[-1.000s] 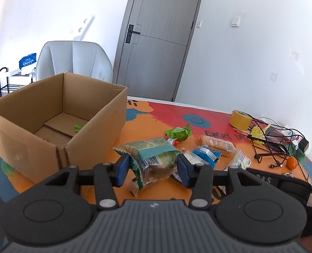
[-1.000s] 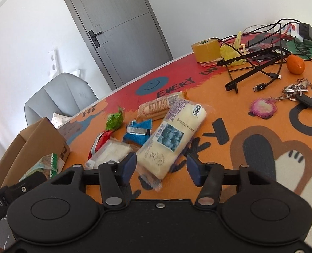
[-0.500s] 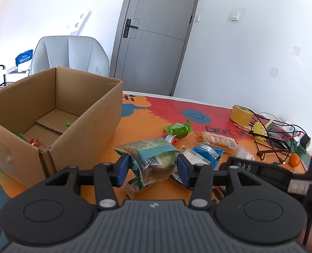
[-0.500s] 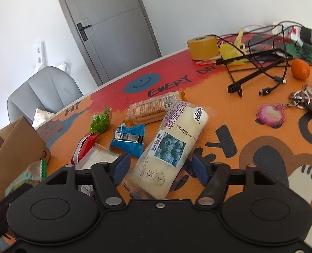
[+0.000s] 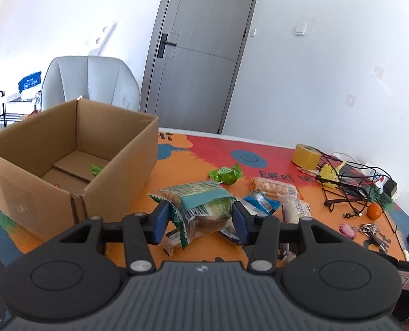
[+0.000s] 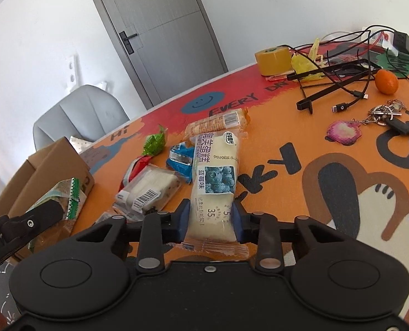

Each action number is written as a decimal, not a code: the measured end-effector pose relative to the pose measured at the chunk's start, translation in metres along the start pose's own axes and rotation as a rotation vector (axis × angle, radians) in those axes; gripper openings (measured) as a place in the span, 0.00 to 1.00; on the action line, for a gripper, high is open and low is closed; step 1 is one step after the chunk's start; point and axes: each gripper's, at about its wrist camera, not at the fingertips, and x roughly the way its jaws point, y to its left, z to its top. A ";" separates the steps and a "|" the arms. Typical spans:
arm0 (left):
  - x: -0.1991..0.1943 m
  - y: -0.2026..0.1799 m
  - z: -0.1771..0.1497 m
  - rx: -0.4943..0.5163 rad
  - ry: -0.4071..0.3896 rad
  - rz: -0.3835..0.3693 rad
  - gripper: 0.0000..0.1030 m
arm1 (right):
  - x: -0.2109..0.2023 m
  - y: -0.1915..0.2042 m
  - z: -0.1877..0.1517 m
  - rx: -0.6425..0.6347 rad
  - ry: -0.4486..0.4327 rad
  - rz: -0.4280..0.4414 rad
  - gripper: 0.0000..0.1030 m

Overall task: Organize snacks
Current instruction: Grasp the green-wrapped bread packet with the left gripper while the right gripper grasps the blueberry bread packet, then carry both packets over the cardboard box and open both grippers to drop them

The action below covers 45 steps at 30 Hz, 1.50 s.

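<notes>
My left gripper [image 5: 200,222] is shut on a green-and-teal snack pack [image 5: 201,207] and holds it above the table, right of the open cardboard box [image 5: 74,149]. The box holds a few small snacks. My right gripper [image 6: 211,220] is shut on the near end of a long white blueberry cake pack [image 6: 214,182] that lies on the table. Loose snacks lie around it: a white bar pack [image 6: 149,190], a blue wrapper [image 6: 181,160], a green candy [image 6: 156,143], an orange biscuit pack [image 6: 218,122]. The left gripper's pack also shows in the right wrist view [image 6: 66,195].
A colourful mat [image 6: 328,182] covers the table. At the back right are a tape roll [image 6: 272,59], a black stand with cables [image 6: 339,80], an orange [image 6: 386,81] and keys [image 6: 389,115]. A grey chair [image 5: 91,82] and a door [image 5: 201,49] stand behind.
My right gripper moved forward and shut on the blueberry cake pack. My left gripper keeps hold of the green pack and has lifted slightly beside the box.
</notes>
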 end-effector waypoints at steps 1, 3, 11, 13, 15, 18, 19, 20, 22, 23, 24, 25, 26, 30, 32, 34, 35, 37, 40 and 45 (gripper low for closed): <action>-0.003 0.000 0.001 0.001 -0.006 -0.002 0.47 | -0.003 0.000 0.000 0.002 -0.006 0.003 0.31; -0.009 0.000 0.003 0.002 -0.018 -0.005 0.47 | -0.010 0.001 0.002 0.015 -0.020 0.017 0.31; -0.032 -0.002 0.014 0.008 -0.079 -0.011 0.47 | -0.036 0.013 0.013 0.013 -0.092 0.075 0.31; -0.037 -0.001 0.017 0.007 -0.093 -0.011 0.47 | -0.042 0.016 0.016 0.009 -0.107 0.090 0.31; -0.043 -0.002 0.020 0.008 -0.110 -0.010 0.47 | -0.047 0.020 0.018 0.005 -0.120 0.103 0.31; -0.048 0.000 0.026 0.005 -0.133 -0.008 0.47 | -0.054 0.025 0.021 -0.004 -0.137 0.124 0.31; -0.050 0.001 0.028 0.003 -0.139 -0.006 0.47 | -0.056 0.028 0.022 -0.007 -0.143 0.130 0.31; -0.052 0.002 0.029 0.000 -0.146 -0.003 0.47 | -0.057 0.029 0.023 -0.010 -0.148 0.138 0.31; -0.056 0.005 0.032 -0.006 -0.160 0.004 0.47 | -0.060 0.034 0.024 -0.016 -0.155 0.153 0.31; -0.059 0.008 0.033 -0.009 -0.167 0.008 0.47 | -0.061 0.036 0.024 -0.020 -0.159 0.160 0.31; -0.061 0.009 0.034 -0.011 -0.173 0.013 0.47 | -0.062 0.039 0.024 -0.024 -0.162 0.168 0.31; -0.063 0.011 0.035 -0.012 -0.177 0.019 0.47 | -0.063 0.041 0.024 -0.027 -0.164 0.175 0.31; -0.064 0.013 0.037 -0.015 -0.182 0.024 0.47 | -0.063 0.044 0.024 -0.030 -0.165 0.182 0.31; -0.072 0.023 0.043 -0.028 -0.203 0.047 0.47 | -0.063 0.055 0.024 -0.045 -0.168 0.208 0.31; -0.076 0.030 0.046 -0.035 -0.213 0.062 0.47 | -0.064 0.062 0.023 -0.055 -0.168 0.223 0.31; -0.079 0.036 0.049 -0.042 -0.221 0.076 0.47 | -0.064 0.069 0.022 -0.064 -0.168 0.236 0.31; -0.080 0.040 0.050 -0.047 -0.223 0.085 0.47 | -0.064 0.072 0.021 -0.066 -0.166 0.241 0.31; -0.082 0.046 0.053 -0.056 -0.229 0.097 0.47 | -0.062 0.078 0.021 -0.074 -0.164 0.250 0.31; -0.084 0.056 0.057 -0.069 -0.236 0.115 0.47 | -0.060 0.088 0.019 -0.084 -0.159 0.266 0.31; -0.081 0.073 0.065 -0.088 -0.238 0.130 0.47 | -0.055 0.104 0.016 -0.099 -0.151 0.290 0.31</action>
